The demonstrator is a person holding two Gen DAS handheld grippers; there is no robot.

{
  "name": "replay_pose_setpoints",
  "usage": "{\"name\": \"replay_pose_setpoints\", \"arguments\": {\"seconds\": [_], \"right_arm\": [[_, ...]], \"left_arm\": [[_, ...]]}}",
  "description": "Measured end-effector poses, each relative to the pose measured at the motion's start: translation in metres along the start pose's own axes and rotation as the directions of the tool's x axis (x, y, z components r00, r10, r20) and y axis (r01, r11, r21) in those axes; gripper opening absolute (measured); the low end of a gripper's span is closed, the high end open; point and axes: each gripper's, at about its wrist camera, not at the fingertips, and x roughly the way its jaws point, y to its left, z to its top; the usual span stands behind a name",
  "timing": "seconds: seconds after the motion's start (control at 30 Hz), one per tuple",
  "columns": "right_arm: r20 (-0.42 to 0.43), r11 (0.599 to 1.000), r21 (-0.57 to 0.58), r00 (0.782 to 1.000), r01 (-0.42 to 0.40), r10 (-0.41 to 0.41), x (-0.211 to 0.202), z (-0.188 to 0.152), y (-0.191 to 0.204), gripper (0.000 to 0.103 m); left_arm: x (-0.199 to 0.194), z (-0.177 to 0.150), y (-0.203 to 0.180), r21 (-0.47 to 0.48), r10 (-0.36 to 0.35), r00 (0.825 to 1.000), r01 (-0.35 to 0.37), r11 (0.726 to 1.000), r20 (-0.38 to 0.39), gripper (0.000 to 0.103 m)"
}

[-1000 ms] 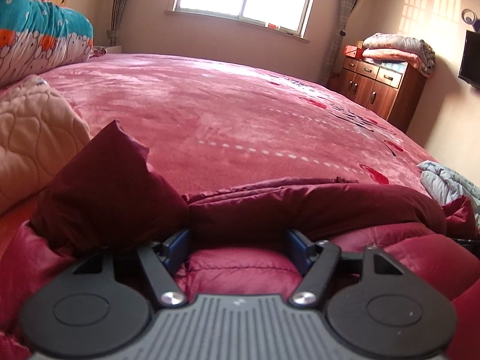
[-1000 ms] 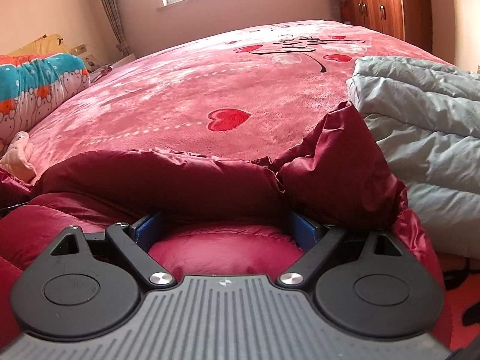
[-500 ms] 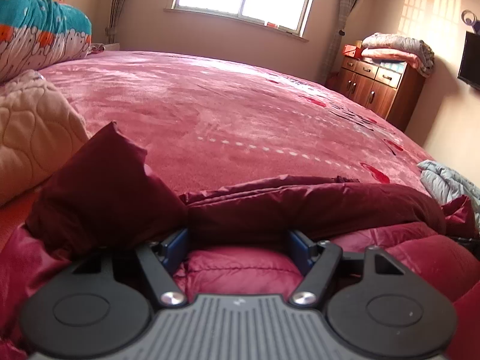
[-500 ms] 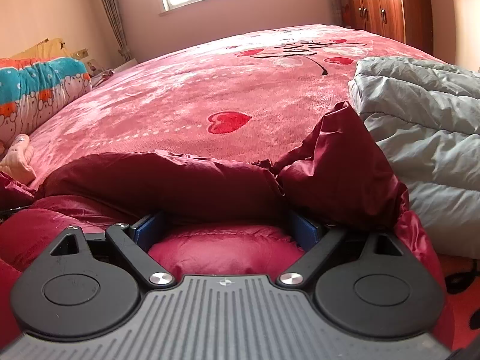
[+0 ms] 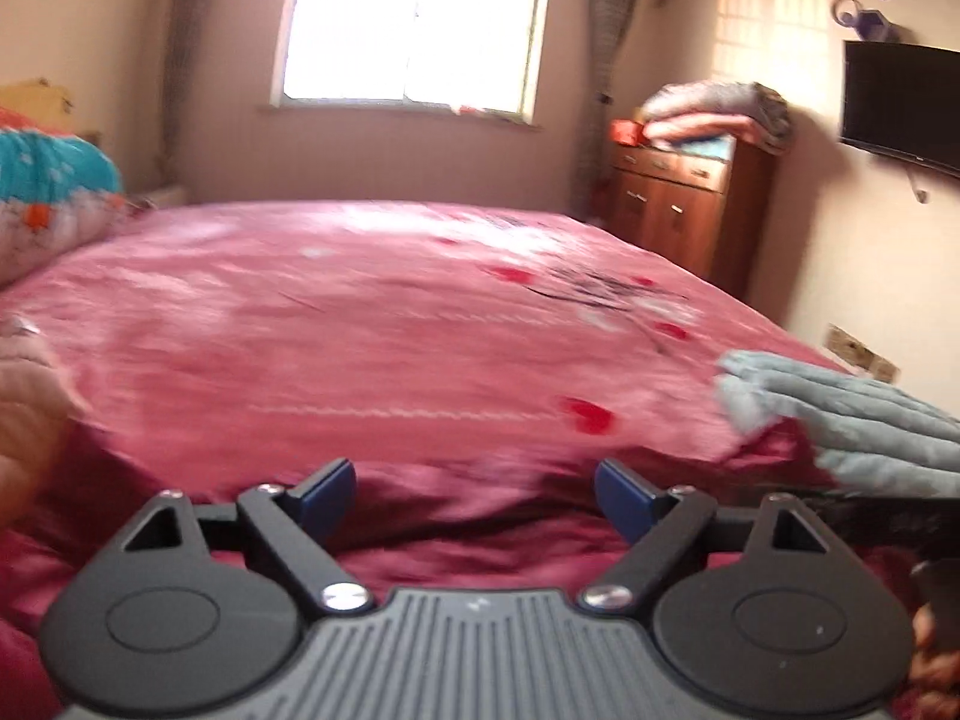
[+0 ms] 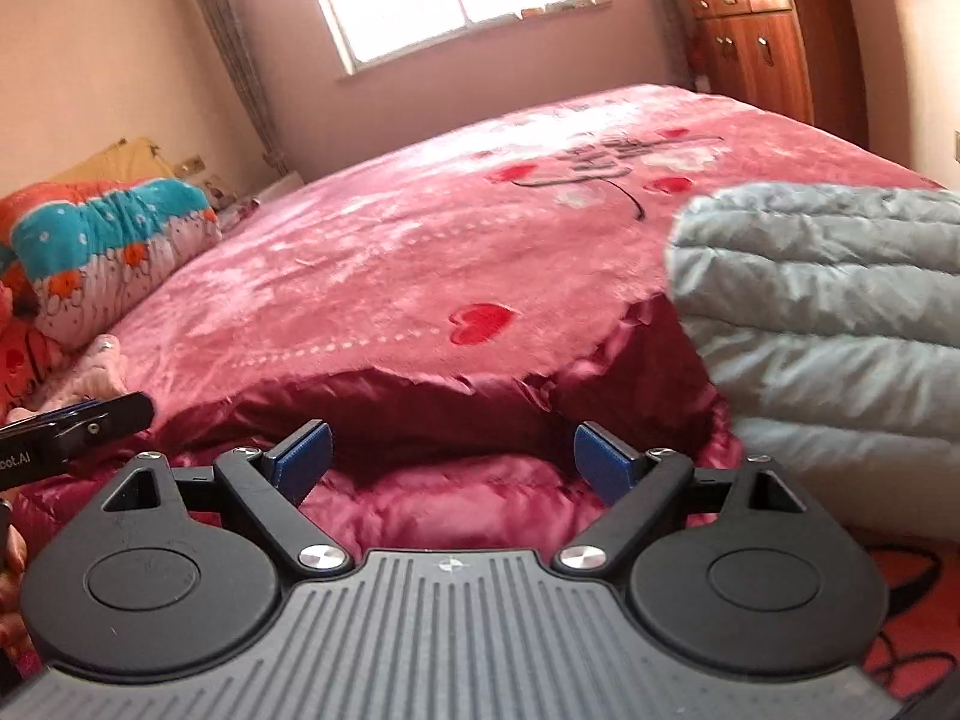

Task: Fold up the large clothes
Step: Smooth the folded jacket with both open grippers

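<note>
A dark red puffy coat point(image 5: 456, 516) lies on the pink bed point(image 5: 390, 330), just below and in front of both grippers; it also shows in the right wrist view point(image 6: 432, 420). My left gripper point(image 5: 474, 495) is open, its blue pads apart and clear above the coat. My right gripper point(image 6: 453, 459) is open too, raised just over the coat's folded edge. The tip of the left gripper point(image 6: 78, 426) shows at the left edge of the right wrist view. The left view is blurred.
A folded grey quilted jacket point(image 6: 828, 312) lies on the bed right of the coat, also in the left view point(image 5: 840, 420). Colourful bedding point(image 6: 108, 246) and a beige quilt point(image 5: 24, 414) sit at the left. A wooden cabinet point(image 5: 678, 210) and wall TV point(image 5: 900, 102) stand at the right.
Both grippers have lifted up and back off the coat. The raised corners of the coat have dropped flat. Both cameras now see more of the bed and room.
</note>
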Motion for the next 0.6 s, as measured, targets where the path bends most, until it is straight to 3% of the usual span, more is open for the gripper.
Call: {"name": "replay_pose_setpoints", "arguments": {"seconds": [0.07, 0.27, 0.6], "right_arm": [[-0.025, 1.0, 0.026, 1.0, 0.007, -0.006, 0.002, -0.003, -0.01, 0.103], [-0.052, 0.996, 0.092, 0.999, 0.02, -0.016, 0.015, -0.013, -0.031, 0.103], [-0.052, 0.995, 0.1, 0.999, 0.016, -0.011, 0.031, -0.021, -0.04, 0.103]], "left_arm": [[0.013, -0.003, -0.014, 0.002, -0.015, 0.999, 0.016, 1.0, -0.029, 0.087], [0.048, -0.024, -0.023, 0.0, 0.045, 0.993, -0.045, 0.999, -0.108, 0.087], [0.062, -0.046, -0.017, -0.061, 0.026, 0.997, -0.03, 0.998, -0.076, 0.094]]}}
